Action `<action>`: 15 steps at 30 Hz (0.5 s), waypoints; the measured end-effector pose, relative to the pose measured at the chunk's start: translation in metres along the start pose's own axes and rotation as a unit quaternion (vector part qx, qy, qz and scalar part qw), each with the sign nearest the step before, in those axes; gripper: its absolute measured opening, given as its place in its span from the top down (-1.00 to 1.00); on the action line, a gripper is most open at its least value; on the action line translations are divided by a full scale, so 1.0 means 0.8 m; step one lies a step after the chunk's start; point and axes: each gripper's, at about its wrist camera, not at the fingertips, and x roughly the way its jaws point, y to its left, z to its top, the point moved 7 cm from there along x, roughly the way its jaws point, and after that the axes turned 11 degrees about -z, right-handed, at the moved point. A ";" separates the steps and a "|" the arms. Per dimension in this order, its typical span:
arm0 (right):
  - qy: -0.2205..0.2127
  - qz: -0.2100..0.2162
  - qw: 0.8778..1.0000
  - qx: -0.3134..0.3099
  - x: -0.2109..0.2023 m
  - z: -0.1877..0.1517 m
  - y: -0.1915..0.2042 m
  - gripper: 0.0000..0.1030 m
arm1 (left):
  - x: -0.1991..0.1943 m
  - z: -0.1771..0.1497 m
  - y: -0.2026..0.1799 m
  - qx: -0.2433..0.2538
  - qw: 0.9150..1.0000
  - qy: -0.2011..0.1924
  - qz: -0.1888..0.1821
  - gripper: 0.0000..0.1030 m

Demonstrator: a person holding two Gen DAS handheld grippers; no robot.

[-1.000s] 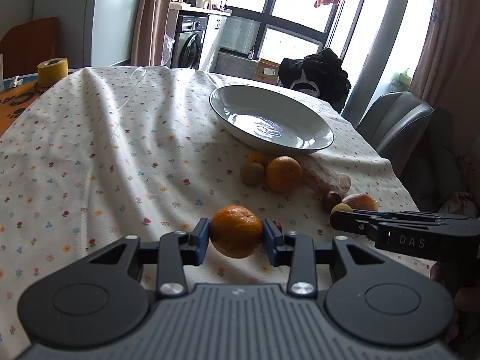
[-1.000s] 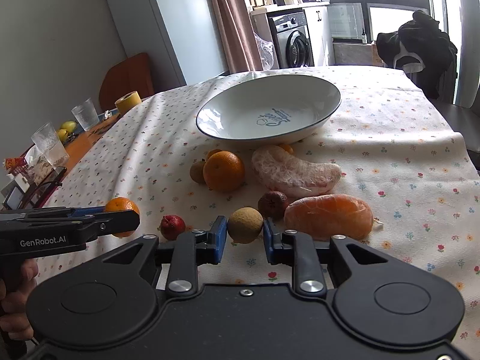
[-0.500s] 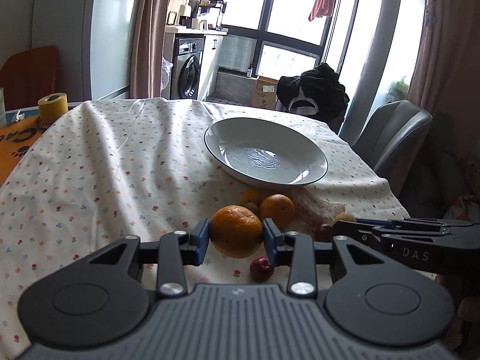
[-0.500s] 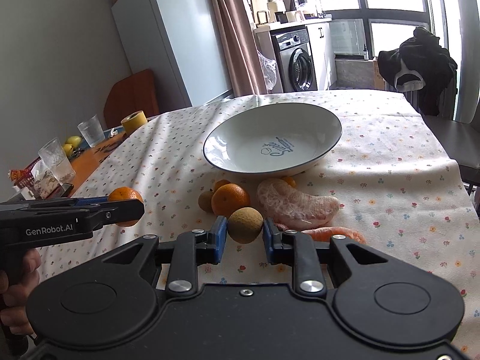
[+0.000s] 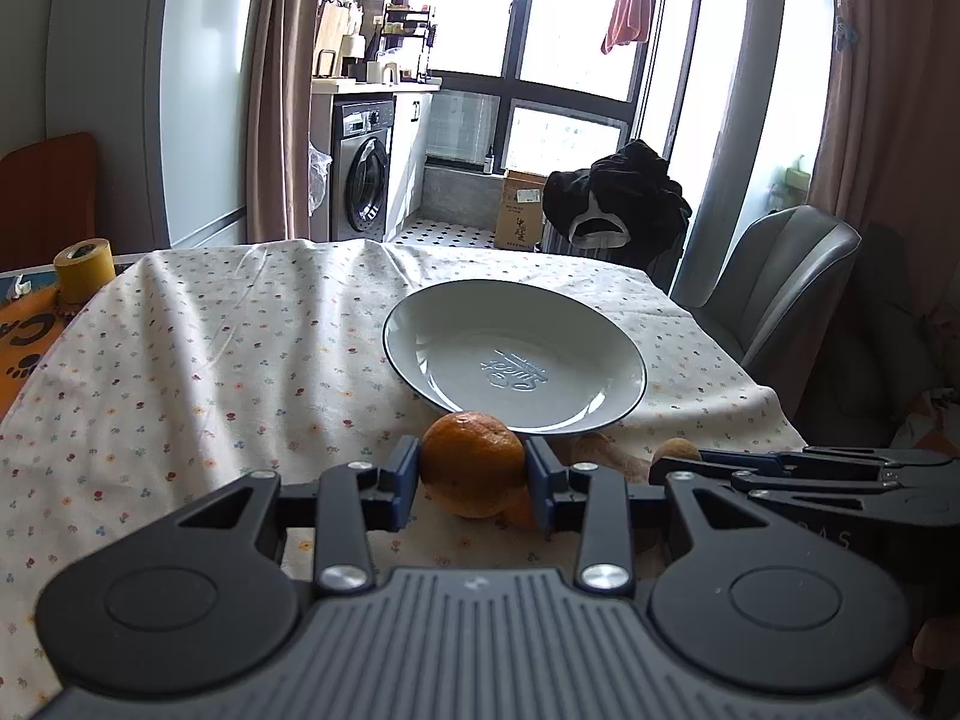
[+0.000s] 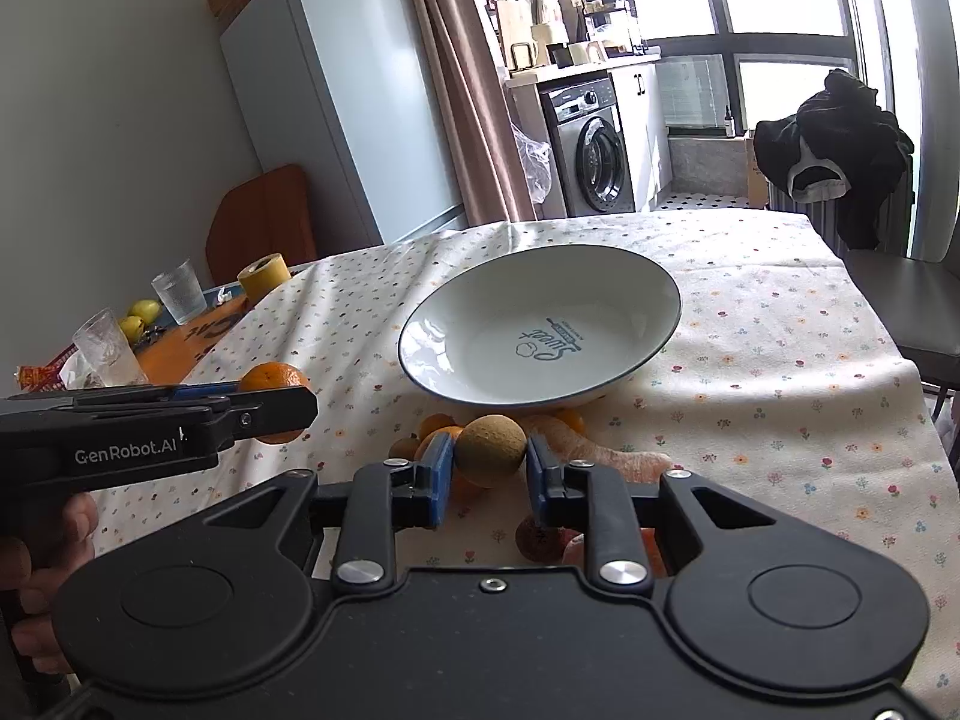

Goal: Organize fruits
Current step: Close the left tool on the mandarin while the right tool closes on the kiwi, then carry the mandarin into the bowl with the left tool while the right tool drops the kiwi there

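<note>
Table under a floral tablecloth (image 5: pixel 198 372), seen from both wrist cameras; a wide, shallow white plate (image 6: pixel 654 324) with a dark rim and printed lettering stands empty at its centre. Left gripper (image 5: pixel 473 474): clenched on an orange (image 5: pixel 473 463), carried clear of the cloth. Right gripper (image 6: pixel 487 463): clenched on a smaller, round tan-brown fruit (image 6: pixel 489 450), likewise lifted. Both held fruits lie on the near side of the plate, just short of its near rim; the plate is straight ahead of each gripper and slightly higher in each view, so the coming move is judged to be a short forward carry over the rim, then release. In the right wrist view the left gripper enters from the left, its orange well to the left of the plate's edge, whereas the right gripper's fruit sits almost against the near rim; the right hand therefore appears nearer to the drop point. Neither fruit has a marked long axis. Remaining fruits (image 6: pixel 441 426) on the cloth, between grippers and plate: small oranges, peeled segments, a dark reddish fruit. At far left, a roll of yellow tape (image 5: pixel 84 270) and drinking glasses (image 6: pixel 179 299)
</note>
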 end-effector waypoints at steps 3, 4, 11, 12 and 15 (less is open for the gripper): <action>-0.003 0.000 1.000 0.002 0.004 0.006 -0.002 0.53 | 0.005 0.004 0.000 0.000 1.000 0.000 0.000 0.29; -0.004 0.000 1.000 0.002 0.006 0.009 -0.002 0.53 | 0.008 0.006 0.000 0.000 1.000 0.000 0.000 0.29; -0.004 -0.003 1.000 0.004 0.025 0.022 -0.008 0.53 | 0.035 0.020 0.001 0.004 1.000 0.008 -0.001 0.29; -0.003 -0.003 1.000 0.005 0.029 0.024 -0.008 0.53 | 0.041 0.022 0.002 0.003 1.000 0.009 -0.002 0.29; 0.000 -0.004 1.000 0.006 0.039 0.028 -0.011 0.52 | 0.054 0.028 0.004 0.005 1.000 0.013 -0.002 0.29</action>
